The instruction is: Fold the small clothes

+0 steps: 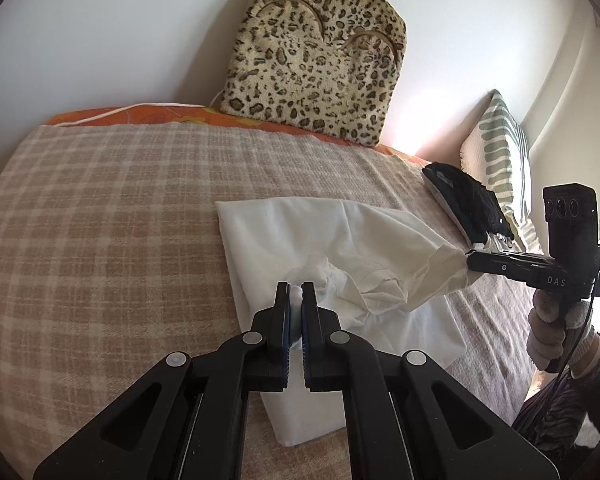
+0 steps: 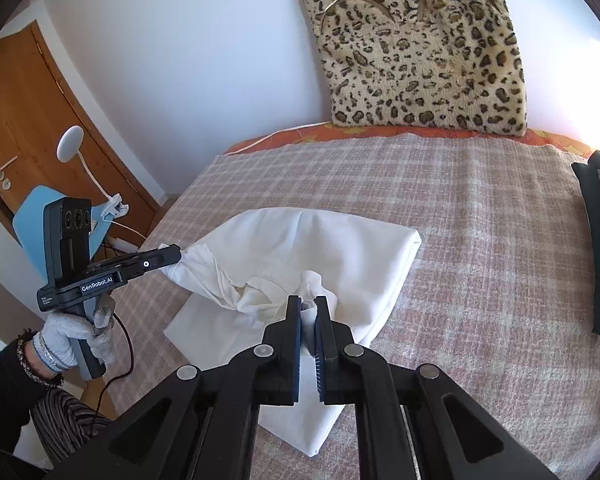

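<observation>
We had both tongs, left (image 1: 296,294) and right (image 2: 309,308), clamped tight on bunched cloth of the white garment (image 1: 300,232), lifted at 6 o'clock mid-bed (image 1: 100,200). Folding looked half done; a dark piece (image 1: 464,196) lay at 2 o'clock.

Left black plastic two-finger tool (image 1: 296,294): angular linkage arms with round silver pivot screws, blue ribbed pads inside the fingers. Right black plastic two-finger tool (image 2: 309,307): same build. Seen side-on, each carries an upright black camera block with three round lenses; white lettering "GenRobot.AI" on the left body, "DAS" on the right. A black cable trails from each handle. Left hand (image 2: 70,334) and right hand (image 1: 548,334): grey-white knit gloves, dark sleeves; beaded bracelets on the left wrist.
</observation>
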Motion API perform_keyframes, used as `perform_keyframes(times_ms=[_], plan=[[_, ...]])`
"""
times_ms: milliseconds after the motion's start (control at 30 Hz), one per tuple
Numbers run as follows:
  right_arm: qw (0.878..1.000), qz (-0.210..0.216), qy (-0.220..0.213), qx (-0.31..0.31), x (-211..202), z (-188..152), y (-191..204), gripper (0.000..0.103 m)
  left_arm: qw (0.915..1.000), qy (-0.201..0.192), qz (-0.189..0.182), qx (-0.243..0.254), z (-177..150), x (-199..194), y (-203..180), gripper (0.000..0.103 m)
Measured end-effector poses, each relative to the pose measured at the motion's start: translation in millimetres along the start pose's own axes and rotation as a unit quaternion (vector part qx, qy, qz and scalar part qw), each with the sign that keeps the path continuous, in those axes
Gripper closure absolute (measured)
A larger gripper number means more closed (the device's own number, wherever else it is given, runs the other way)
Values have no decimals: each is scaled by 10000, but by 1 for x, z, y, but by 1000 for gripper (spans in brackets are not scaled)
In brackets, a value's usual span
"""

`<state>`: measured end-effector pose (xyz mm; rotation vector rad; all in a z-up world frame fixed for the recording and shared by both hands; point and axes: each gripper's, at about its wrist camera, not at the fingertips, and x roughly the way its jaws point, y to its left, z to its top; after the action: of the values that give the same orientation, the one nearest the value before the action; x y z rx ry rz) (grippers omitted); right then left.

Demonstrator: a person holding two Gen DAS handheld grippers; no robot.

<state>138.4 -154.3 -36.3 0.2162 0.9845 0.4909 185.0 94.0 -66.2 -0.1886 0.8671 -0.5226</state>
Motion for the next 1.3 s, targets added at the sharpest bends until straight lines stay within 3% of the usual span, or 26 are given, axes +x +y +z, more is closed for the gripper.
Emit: perform_keyframes(times_ms=[233,433,600,767,867,933,1000,1067,1200,1300], plan=[[9999,-64,-94,34,-3,-27,-9,99,10000,-79,15,-56,-7,-13,3,100],[9985,184,-432,274,-26,-21,-13,99,9994,-303,-70,-177,-4,-29,9,100],[9967,366,-575,446,-37,-24,-20,100,9995,-266,83,-115,-12,-31,19,100],[9995,119,-274,-109,-31,-41,-13,100,9994,-40,-61,326,-25,-31,9,99],[9985,275,120,-467,-28,-52,-8,94,9979,153,-305,552,-34,-41,-1,90],[9964,413,186,-711,-35,-58,-1,90,9960,113,-503,724,-39,-54,-9,90],[9940,569,80,-935,-46,-62,7,82,9948,-31,-432,919,-40,-64,-14,90],[9923,432,-58,-1157,-52,-62,17,66,9948,-84,-376,942,-35,-63,-15,90],[9868,126,57,-1616,-34,-63,38,61,9919,101,-109,1263,-34,-45,-23,87],[9750,-71,328,-2197,-12,-71,57,61,9876,269,122,1542,-40,-32,-30,75]])
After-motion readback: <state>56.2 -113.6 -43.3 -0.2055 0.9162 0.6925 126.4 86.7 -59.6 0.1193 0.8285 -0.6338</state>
